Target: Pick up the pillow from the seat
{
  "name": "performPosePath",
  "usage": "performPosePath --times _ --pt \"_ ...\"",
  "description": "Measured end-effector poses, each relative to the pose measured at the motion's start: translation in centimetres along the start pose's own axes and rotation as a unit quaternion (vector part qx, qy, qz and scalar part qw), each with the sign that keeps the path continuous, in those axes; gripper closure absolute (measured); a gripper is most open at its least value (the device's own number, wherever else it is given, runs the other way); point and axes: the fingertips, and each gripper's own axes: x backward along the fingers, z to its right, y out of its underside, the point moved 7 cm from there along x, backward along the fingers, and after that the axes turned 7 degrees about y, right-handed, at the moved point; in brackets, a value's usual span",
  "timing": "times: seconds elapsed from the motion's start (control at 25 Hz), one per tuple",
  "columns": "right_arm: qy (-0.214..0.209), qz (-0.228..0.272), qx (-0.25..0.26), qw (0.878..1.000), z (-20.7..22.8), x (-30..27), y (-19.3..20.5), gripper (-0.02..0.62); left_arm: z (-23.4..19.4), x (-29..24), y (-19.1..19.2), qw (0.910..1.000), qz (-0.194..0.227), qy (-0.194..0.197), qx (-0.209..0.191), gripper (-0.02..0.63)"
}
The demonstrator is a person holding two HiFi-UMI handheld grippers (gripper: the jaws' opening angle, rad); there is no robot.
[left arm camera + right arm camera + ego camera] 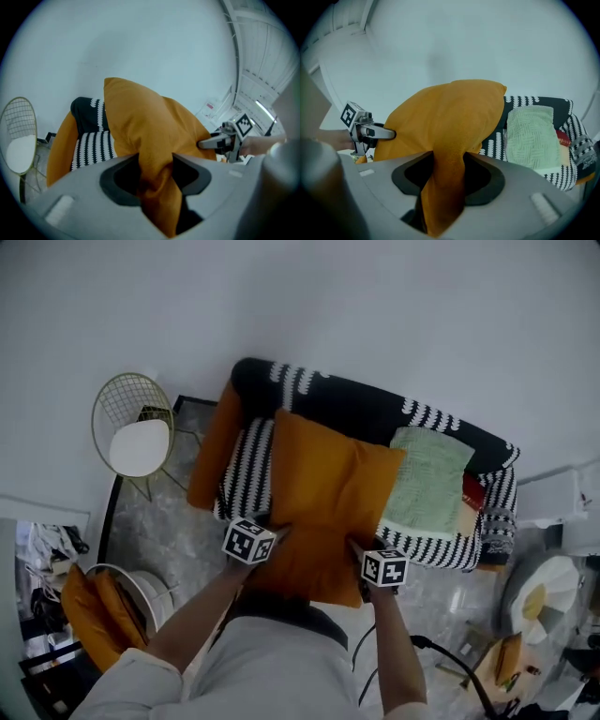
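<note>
I am gripping the orange pillow (323, 493) by its near edge. My left tool (157, 173) and right tool (449, 176) are each partly closed, pinching a bunched fold of fabric. The pillow is hanging over the black-and-white striped seat (253, 460), apparently clear, so the pick-up looks nearly done. It is a plump, soft square with a matte woven cover.
</note>
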Motion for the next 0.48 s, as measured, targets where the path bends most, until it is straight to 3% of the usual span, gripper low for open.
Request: performPosePath --times 0.48 --pt "-0.014 0.038 0.043 0.998 -2.8 12.7 5.3 0.400 12.6 7.1 5.1 0.9988 0.044 -0.010 -0.016 0.419"
